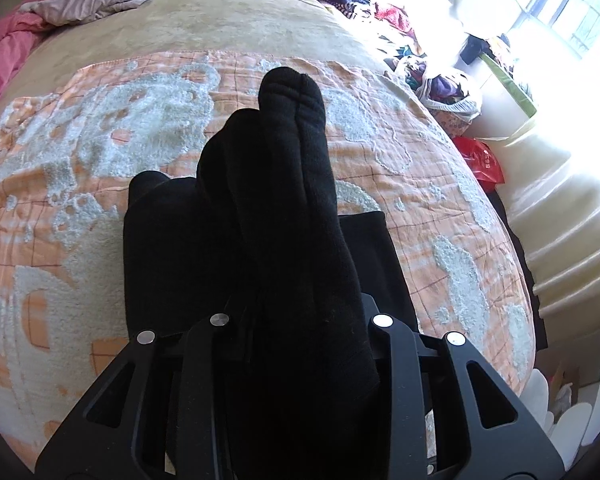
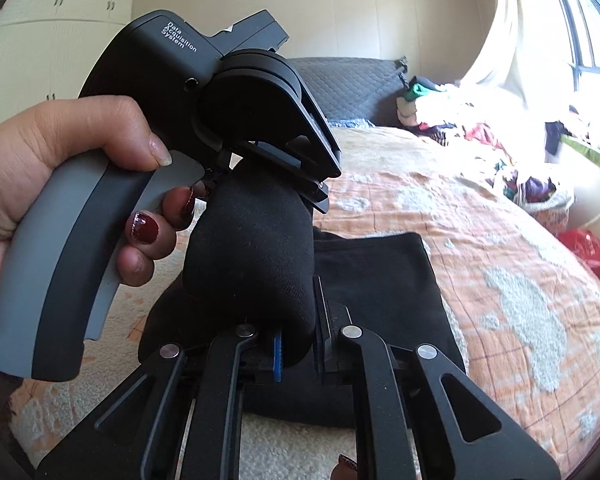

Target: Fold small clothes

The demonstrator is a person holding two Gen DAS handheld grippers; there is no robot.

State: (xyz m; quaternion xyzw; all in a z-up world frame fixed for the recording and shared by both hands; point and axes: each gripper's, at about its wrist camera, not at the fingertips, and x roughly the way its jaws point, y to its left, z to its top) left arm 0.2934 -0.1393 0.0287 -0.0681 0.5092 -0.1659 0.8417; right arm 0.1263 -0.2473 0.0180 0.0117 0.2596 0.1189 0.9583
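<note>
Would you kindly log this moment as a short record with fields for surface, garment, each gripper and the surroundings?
surface: bed with an orange and white blanket
garment in work: black socks, stretched between both grippers
left gripper: jaws shut on black socks, held in a hand with red-painted nails
right gripper: jaws shut on black socks at the near end
under the socks: folded black cloth lying flat on the blanket
far side: heap of mixed clothes by the window; red bag off the bed edge
</note>
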